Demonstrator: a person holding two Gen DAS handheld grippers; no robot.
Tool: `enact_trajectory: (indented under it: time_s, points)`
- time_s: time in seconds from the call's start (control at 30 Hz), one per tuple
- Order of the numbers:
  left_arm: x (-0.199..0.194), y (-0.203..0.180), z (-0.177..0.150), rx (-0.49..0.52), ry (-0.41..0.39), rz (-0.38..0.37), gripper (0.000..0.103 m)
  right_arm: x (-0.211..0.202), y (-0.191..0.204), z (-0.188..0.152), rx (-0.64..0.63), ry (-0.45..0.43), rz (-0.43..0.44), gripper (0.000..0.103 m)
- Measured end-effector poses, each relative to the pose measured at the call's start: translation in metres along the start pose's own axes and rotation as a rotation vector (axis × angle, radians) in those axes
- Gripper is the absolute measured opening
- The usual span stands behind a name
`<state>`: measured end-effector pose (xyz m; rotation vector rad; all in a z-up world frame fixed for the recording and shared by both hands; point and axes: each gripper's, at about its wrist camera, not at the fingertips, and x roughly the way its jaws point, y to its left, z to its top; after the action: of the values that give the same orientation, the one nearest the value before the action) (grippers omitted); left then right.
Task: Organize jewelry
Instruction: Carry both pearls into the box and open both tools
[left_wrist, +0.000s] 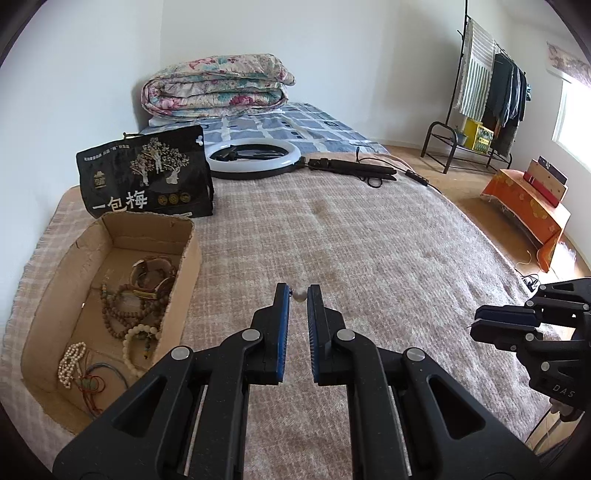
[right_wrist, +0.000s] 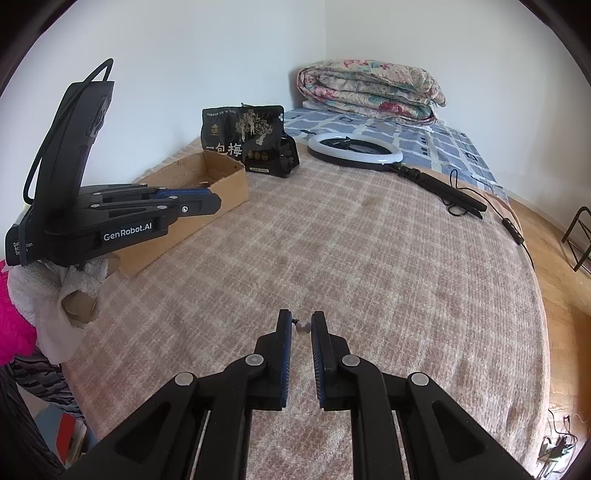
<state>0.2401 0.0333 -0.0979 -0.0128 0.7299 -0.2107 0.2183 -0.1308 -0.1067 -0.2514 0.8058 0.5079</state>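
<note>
Each gripper is clamped on one small pearl at its fingertips, the left gripper (left_wrist: 299, 295) near the cardboard box (left_wrist: 184, 258), the right gripper (right_wrist: 302, 326) above the blanket (right_wrist: 369, 258); a round bead could squirt out and vanish in the pile.

My left gripper (left_wrist: 299, 295) pinches a white pearl bead (left_wrist: 299, 295) between its blue pads, above the plaid blanket (left_wrist: 369, 251). To its left I see a cardboard box (left_wrist: 188, 266) holding bead bracelets (left_wrist: 125, 314) and a pearl strand (left_wrist: 70, 363). My right gripper (left_wrist: 474, 326) sits at the right edge, jaws together.
</note>
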Motion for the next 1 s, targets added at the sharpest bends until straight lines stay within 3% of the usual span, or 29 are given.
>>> enact_trajectory:
  time_s: [0.63, 1.0]
  points:
    - [-0.085, 0.094, -0.011, -0.080, -0.059, 0.124, 0.008, 0.013, 0.089, 0.077, -0.078, -0.055, 0.089, 0.009]
    - [-0.102, 0.145, -0.017, -0.151, -0.073, 0.167, 0.008, 0.050, 0.134, 0.118, -0.111, -0.056, 0.130, 0.009]
